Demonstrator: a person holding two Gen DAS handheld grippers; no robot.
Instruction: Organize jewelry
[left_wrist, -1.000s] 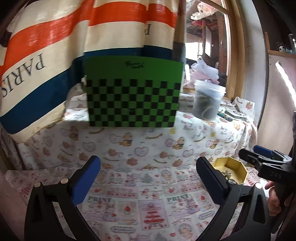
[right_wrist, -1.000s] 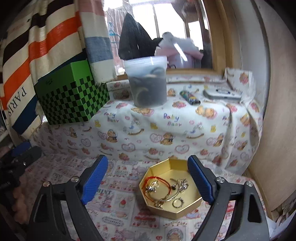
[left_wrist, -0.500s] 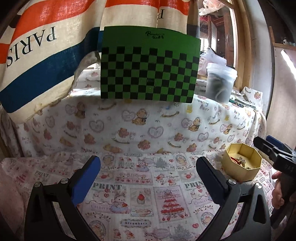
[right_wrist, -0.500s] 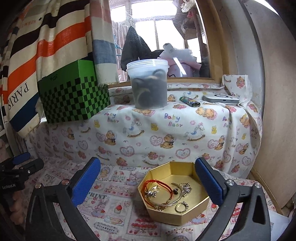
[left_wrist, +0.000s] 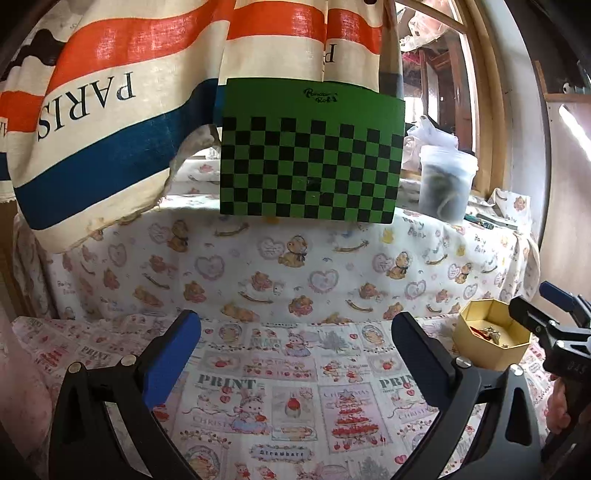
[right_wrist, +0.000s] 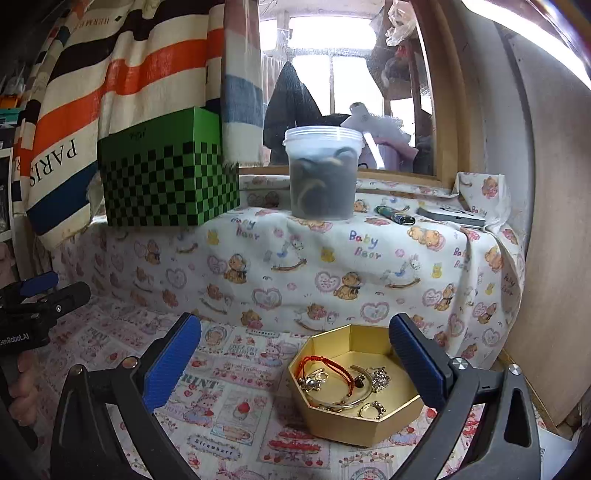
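Note:
A gold hexagonal box (right_wrist: 369, 424) sits on the printed cloth between my right gripper's fingers; it also shows in the left wrist view (left_wrist: 491, 354). Inside it lie a red cord bracelet (right_wrist: 325, 365), a gold bangle (right_wrist: 351, 400), rings (right_wrist: 371, 410) and a sparkly piece (right_wrist: 380, 376). My right gripper (right_wrist: 295, 354) is open and empty, just above and before the box. My left gripper (left_wrist: 295, 350) is open and empty over bare cloth, left of the box. Each gripper shows at the edge of the other's view.
A green checkered box (right_wrist: 166, 181) and a lidded plastic tub (right_wrist: 321, 173) stand on the raised cloth-covered ledge behind. A lighter (right_wrist: 395, 216) and a flat white device (right_wrist: 452, 218) lie on the ledge at right. A striped curtain (left_wrist: 110, 110) hangs at left. A wooden panel (right_wrist: 554, 258) stands at right.
Both cameras have tilted and drawn back a little, so the ledge and checkered box sit lower and larger in view. Both grippers stay open and empty; the jewelry has not moved.

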